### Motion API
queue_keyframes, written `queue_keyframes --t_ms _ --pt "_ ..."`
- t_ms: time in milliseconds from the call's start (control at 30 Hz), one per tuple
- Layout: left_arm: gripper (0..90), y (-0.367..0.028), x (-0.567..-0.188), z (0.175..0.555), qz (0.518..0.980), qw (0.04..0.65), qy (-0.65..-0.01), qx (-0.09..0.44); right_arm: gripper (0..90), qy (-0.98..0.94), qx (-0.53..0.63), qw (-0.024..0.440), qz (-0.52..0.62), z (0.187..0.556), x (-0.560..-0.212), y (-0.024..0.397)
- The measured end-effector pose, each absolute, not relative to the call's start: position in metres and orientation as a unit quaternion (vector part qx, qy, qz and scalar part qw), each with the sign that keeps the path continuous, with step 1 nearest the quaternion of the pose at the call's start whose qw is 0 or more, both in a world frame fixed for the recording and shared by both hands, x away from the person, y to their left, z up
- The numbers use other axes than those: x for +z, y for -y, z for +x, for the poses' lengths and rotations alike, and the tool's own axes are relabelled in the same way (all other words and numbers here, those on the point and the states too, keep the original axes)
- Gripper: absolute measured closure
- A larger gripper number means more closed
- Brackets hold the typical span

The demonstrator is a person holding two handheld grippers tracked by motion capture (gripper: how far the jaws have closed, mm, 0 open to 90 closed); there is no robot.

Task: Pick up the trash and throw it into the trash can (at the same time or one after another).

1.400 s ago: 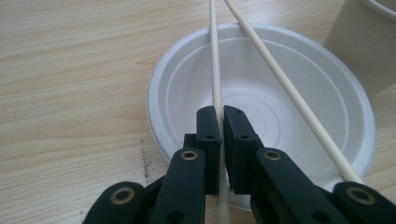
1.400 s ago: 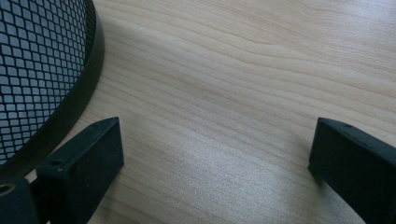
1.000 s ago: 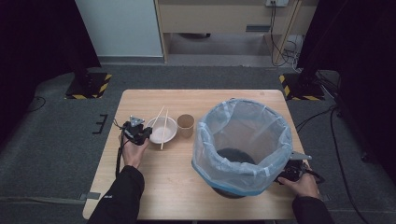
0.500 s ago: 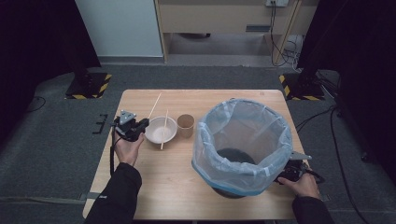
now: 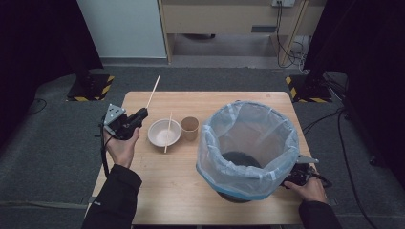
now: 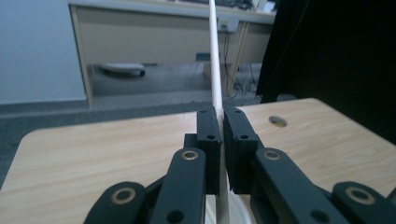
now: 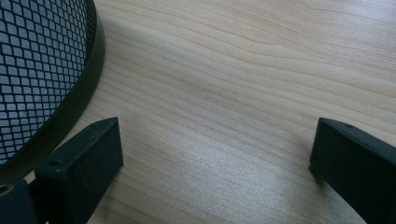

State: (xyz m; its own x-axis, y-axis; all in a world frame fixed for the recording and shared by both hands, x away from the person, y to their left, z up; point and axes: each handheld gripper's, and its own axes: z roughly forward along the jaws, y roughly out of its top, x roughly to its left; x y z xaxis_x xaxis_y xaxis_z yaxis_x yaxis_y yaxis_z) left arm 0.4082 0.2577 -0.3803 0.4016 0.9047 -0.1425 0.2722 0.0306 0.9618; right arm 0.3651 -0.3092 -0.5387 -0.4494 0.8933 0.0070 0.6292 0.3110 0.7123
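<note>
My left gripper [image 5: 142, 114] is held above the table's left side, shut on a pale wooden chopstick [image 5: 153, 93] that slants up and away from it. In the left gripper view the chopstick [image 6: 215, 65] runs up between the closed jaws of the gripper [image 6: 221, 122]. A second chopstick [image 5: 167, 132] lies across the white bowl [image 5: 156, 136], with a brown paper cup [image 5: 189, 128] just to its right. My right gripper [image 5: 293, 176] rests low beside the bin's base; in its own view the gripper [image 7: 217, 154] stands open over bare wood.
A black mesh bin [image 7: 37, 65] lined with a light blue bag [image 5: 248, 143] takes up the right half of the wooden table [image 5: 167, 191]. Floor and a cabinet lie beyond the far edge.
My left gripper has risen and drawn left, away from the bowl, carrying one chopstick with it. The other chopstick stays in the bowl. The right hand has not moved.
</note>
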Motion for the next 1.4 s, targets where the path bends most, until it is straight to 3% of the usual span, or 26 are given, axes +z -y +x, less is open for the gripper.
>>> queue_keyframes --t_ms 567,1400 --pt "85.3 -0.234 -0.325 0.372 0.614 0.626 -0.374 0.300 2.6 -0.785 0.330 0.200 0.485 0.365 -0.539 0.309" --pt "85.3 -0.189 -0.283 0.327 0.612 0.691 -0.263 0.279 2.5 -0.785 0.330 0.200 0.485 0.365 -0.539 0.309"
